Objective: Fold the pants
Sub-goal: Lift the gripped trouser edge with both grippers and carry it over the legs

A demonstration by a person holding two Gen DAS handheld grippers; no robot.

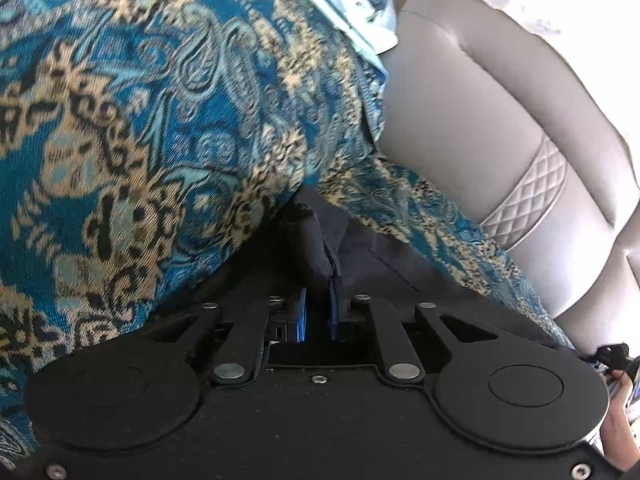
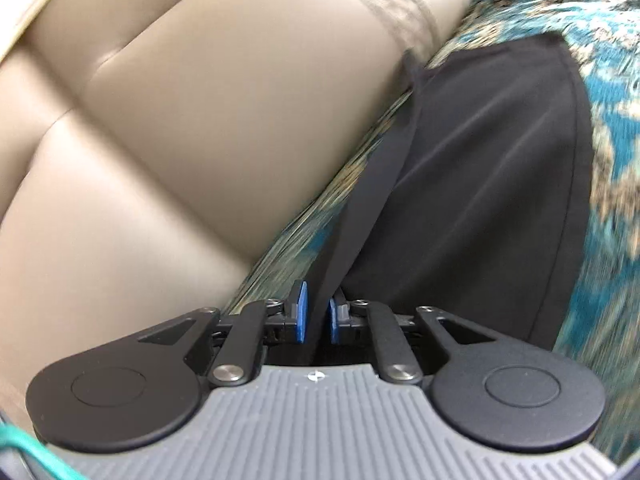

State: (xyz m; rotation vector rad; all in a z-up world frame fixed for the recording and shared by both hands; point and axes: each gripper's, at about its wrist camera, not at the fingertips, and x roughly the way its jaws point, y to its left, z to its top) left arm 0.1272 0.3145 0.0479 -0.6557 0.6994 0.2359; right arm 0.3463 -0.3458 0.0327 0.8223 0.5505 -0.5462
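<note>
Both grippers pinching black pants [image 2: 480, 168], patterned teal cover [image 1: 140, 120] beneath, beige cushions [image 2: 200, 100] beside, perhaps a sofa

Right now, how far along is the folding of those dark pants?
Partly done, I'd judge. The black pants already lie as a smooth, flat panel on the blue patterned cloth over the beige sofa. In hand: the left gripper is shut on a bunched edge, and the right gripper has a strip of the pants between its blue pads. Still left: laying those held edges down for a finished fold.
</note>
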